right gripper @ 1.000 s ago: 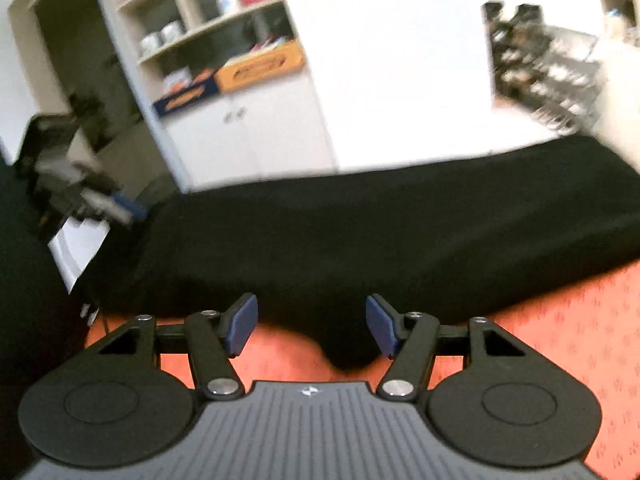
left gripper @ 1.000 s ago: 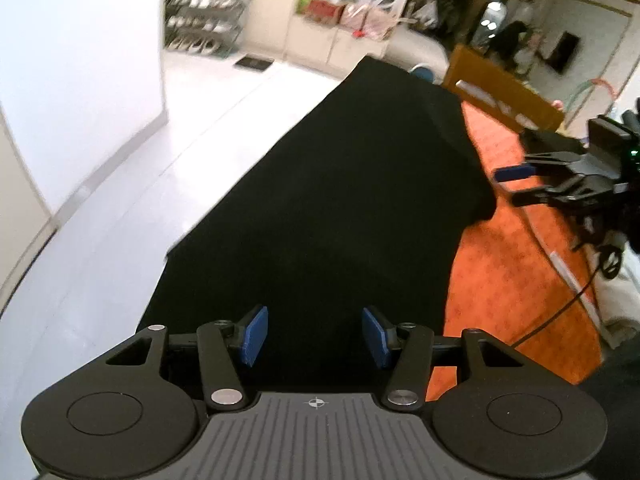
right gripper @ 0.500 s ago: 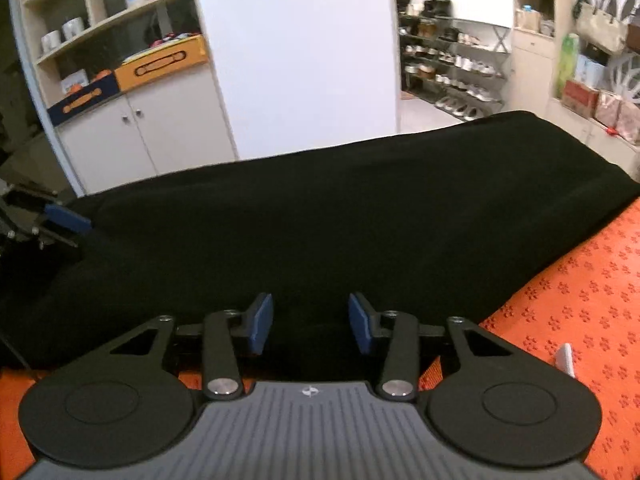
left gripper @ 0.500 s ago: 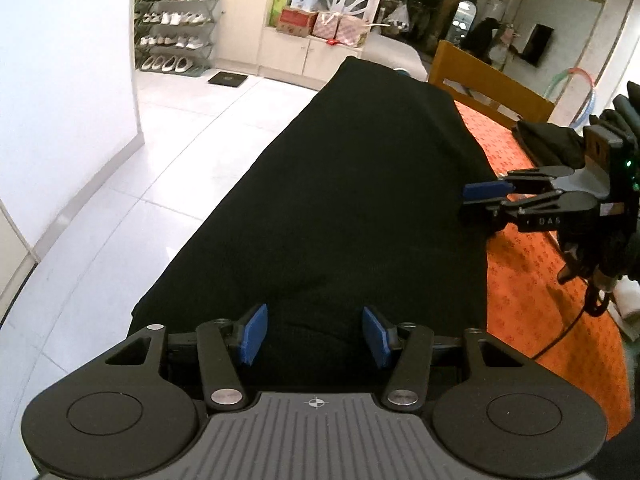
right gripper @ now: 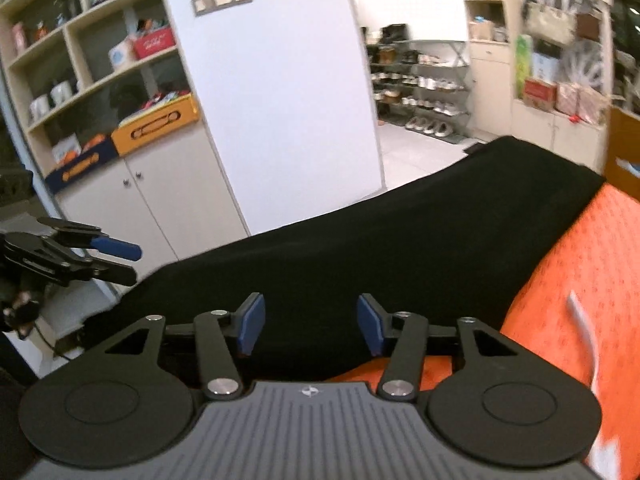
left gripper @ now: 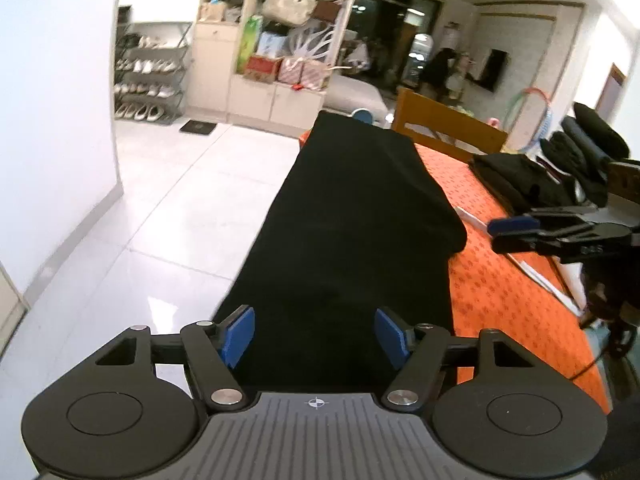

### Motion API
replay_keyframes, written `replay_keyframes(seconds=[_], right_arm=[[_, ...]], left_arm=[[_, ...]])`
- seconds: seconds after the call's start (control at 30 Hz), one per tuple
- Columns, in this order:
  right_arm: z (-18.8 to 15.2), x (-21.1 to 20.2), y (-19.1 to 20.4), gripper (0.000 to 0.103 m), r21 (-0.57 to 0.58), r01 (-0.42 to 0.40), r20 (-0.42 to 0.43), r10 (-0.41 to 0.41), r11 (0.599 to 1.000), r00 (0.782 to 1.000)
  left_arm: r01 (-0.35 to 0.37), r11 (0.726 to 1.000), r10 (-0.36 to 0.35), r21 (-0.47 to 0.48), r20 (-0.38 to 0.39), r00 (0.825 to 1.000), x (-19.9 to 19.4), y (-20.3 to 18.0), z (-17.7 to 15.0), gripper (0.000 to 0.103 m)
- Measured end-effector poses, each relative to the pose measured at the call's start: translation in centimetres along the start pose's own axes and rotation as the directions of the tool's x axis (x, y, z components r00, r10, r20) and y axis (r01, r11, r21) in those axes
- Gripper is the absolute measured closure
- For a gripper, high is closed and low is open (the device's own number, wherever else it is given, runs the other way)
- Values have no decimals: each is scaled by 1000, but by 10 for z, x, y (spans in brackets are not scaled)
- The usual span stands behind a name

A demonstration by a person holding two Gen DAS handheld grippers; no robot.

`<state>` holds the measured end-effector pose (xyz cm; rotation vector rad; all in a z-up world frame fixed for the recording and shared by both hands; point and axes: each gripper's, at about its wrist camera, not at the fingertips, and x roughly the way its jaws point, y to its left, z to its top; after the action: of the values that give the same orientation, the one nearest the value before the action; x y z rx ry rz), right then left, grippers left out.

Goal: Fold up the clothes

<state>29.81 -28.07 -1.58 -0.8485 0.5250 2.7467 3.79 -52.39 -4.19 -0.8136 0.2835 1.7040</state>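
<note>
both grippers letting go of the black cloth

the left gripper (left gripper: 314, 338) is wider than it was a second ago and its jaws are opening, the blue pads (left gripper: 239, 335) spread with nothing pinched; the black cloth (left gripper: 352, 232) lies under and beyond them. the right gripper (right gripper: 308, 324) closed in half a second ago and is now opening again, and it has pulled away from the cloth's edge. its pads stand apart above the cloth, not pressing it as far as the blurred frame allows. that reads as a fold just laid down and released, so the next step is likely a fresh grab at another edge.

the cloth lies long along the floor-side edge of the table, on the orange tablecloth (left gripper: 504, 280), doubled over with a rounded fold on the table side.

the left view shows a pile of dark clothes (left gripper: 532, 184) at the far side of the table and a wooden chair (left gripper: 444, 132) behind it. the right view misses those, but shows the left gripper from the side, held off the cloth's near end, and the shelves (right gripper: 100, 80) behind.
</note>
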Motion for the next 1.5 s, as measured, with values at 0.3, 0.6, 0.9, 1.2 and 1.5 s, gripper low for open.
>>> replay_keyframes(seconds=[0.3,0.6,0.9,1.2,1.5], right_arm=[[-68,-21,128,34,271,125,37,-140,955,989],[-139,16,224,29,516,245,17,-296,821,955],[-144,49,299,21,154,408,17,-415,900,910],[-142,89,337,14,-306,462,7,-484,832,875],[-154,125,350,15,-620,425,26,-524,660,851]], left_arm=[[160,975,-159,152,-17,987,-28,43,-12,26],[297,886,-309,356,-25,951,-43,66,-26,15],[333,829,-342,450,-63,938,-57,79,-58,11],[334,808,-327,485,-102,939,-63,85,-82,10],[317,791,-311,524,-101,945,-73,83,-90,5]])
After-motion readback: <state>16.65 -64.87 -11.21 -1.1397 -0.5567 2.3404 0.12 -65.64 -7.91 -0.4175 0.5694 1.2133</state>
